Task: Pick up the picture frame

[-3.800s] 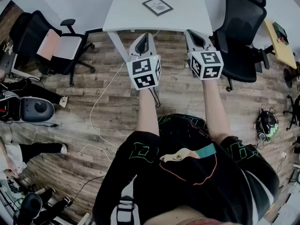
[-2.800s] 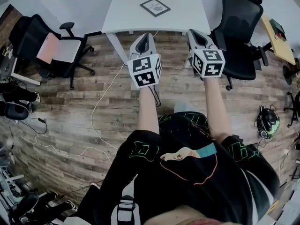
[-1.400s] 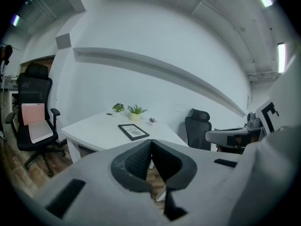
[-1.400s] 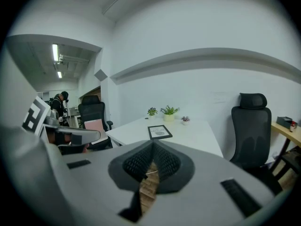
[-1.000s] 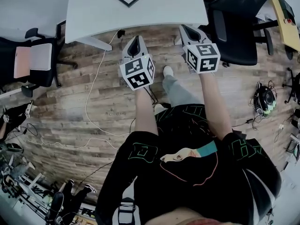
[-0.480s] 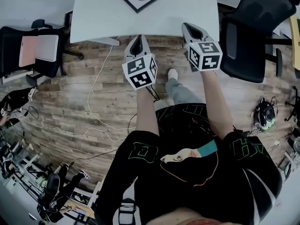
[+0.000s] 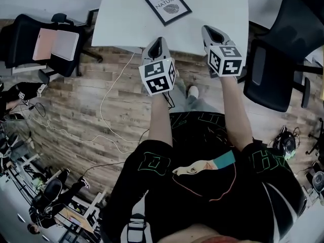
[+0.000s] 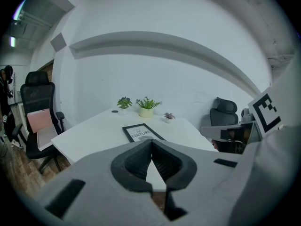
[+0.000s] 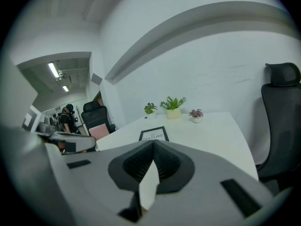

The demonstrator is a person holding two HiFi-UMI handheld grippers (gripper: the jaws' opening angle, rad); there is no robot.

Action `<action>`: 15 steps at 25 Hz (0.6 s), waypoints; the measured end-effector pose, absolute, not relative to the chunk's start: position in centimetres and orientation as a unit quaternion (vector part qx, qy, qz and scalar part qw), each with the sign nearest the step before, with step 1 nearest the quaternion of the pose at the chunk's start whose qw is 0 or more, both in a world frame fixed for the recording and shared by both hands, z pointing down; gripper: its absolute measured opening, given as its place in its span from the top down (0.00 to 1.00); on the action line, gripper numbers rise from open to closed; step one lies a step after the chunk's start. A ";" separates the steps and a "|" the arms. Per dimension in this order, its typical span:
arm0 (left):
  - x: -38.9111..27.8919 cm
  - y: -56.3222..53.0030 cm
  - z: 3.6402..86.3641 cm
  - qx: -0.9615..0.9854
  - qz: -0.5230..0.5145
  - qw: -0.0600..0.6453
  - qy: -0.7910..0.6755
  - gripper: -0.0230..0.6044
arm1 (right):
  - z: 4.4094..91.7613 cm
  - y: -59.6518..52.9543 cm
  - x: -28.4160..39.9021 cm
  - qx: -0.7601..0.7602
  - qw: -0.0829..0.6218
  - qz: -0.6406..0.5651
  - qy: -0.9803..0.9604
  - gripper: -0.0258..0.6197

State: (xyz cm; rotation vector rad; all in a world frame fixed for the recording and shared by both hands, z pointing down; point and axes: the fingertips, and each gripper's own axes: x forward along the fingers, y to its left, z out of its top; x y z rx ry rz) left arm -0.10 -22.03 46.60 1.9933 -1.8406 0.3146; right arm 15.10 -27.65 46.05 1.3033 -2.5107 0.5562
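The picture frame (image 7: 167, 5), black-edged with a white print, lies flat on the white table (image 7: 126, 24) toward its far side. It also shows in the left gripper view as the frame (image 8: 142, 132) and in the right gripper view as the frame (image 9: 153, 134). My left gripper (image 7: 159, 39) is shut and empty, its tips just over the table's near edge, short of the frame. My right gripper (image 7: 208, 29) is likewise shut and empty, over the table to the right of the frame. The shut jaws show in both gripper views, left gripper (image 8: 151, 141) and right gripper (image 9: 153, 142).
Three small potted plants (image 8: 146, 106) stand at the table's far edge. A black office chair (image 7: 35, 39) with a pink and white item on its seat stands left of the table, another black chair (image 7: 276, 70) right. A white cable (image 7: 109, 100) runs over the wood floor.
The person has walked up to the table. Both grippers, earlier over the floor, now reach over its near edge, closer to the frame. Both stayed shut.
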 end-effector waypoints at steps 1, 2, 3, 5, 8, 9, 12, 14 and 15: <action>-0.5 -22.5 46.9 0.712 0.115 0.208 -0.661 0.95 | 46.2 -28.1 14.6 0.446 0.131 0.191 -0.865 0.95; -0.9 -23.0 47.3 0.710 0.117 0.212 -0.661 0.95 | 46.3 -28.6 14.3 0.444 0.133 0.191 -0.865 0.95; -1.2 -23.6 47.6 0.709 0.117 0.217 -0.661 0.95 | 46.6 -29.1 14.0 0.444 0.135 0.191 -0.865 0.95; -1.4 -25.0 48.4 0.708 0.118 0.225 -0.658 0.95 | 47.1 -30.2 13.9 0.446 0.142 0.192 -0.862 0.95; -1.6 -27.3 49.8 0.708 0.125 0.241 -0.652 0.95 | 48.1 -32.1 13.9 0.452 0.154 0.199 -0.856 0.95; -1.6 -28.1 50.2 0.709 0.129 0.246 -0.648 0.95 | 48.4 -32.8 13.9 0.454 0.157 0.202 -0.853 0.95; -1.6 -30.6 51.6 0.713 0.138 0.263 -0.635 0.95 | 49.5 -35.3 13.5 0.458 0.164 0.213 -0.847 0.95; -1.9 -32.0 52.7 0.711 0.144 0.274 -0.631 0.95 | 50.5 -36.6 13.0 0.457 0.172 0.222 -0.844 0.95; -2.2 -32.5 53.3 0.710 0.147 0.279 -0.630 0.95 | 51.0 -37.1 12.6 0.455 0.176 0.226 -0.843 0.95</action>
